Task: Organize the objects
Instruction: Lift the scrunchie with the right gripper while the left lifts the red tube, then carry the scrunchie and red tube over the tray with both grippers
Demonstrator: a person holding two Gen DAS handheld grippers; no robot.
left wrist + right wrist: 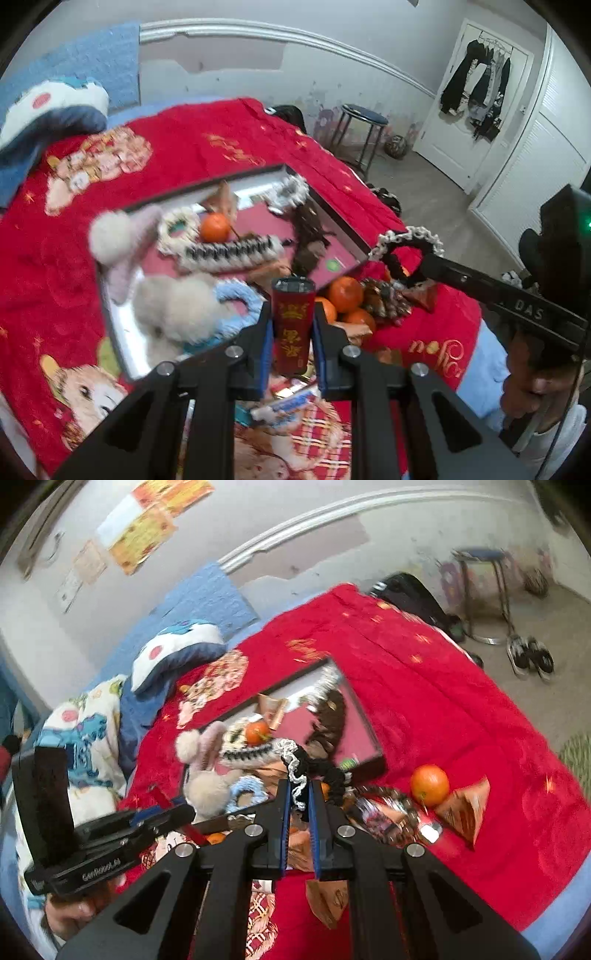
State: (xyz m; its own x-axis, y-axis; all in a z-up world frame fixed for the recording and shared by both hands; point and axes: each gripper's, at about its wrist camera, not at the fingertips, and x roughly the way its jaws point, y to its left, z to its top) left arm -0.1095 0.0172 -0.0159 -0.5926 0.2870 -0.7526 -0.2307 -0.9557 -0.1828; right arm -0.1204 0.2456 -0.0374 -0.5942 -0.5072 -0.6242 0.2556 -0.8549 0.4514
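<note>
My left gripper (292, 321) is shut on a red box with gold print (291, 328), held upright above the bed beside the tray's near corner. My right gripper (298, 797) is shut on a black scrunchie with white lace trim (301, 771), held above the tray's near edge; the scrunchie also shows in the left wrist view (406, 243). The shallow tray (118, 325) on the red blanket holds a fluffy plush bunny (173, 306), a blue scrunchie (236, 299), a white scrunchie (177, 225), an orange (215, 227), a striped hair piece (232, 251) and a brown scrunchie (310, 236).
Oranges (345, 295) and a patterned scrunchie (384, 299) lie right of the tray. Another orange (429, 784) and brown paper packets (465, 812) lie on the red blanket (424, 701). A pillow (51, 110) sits at the bed head. A stool (364, 125) stands on the floor.
</note>
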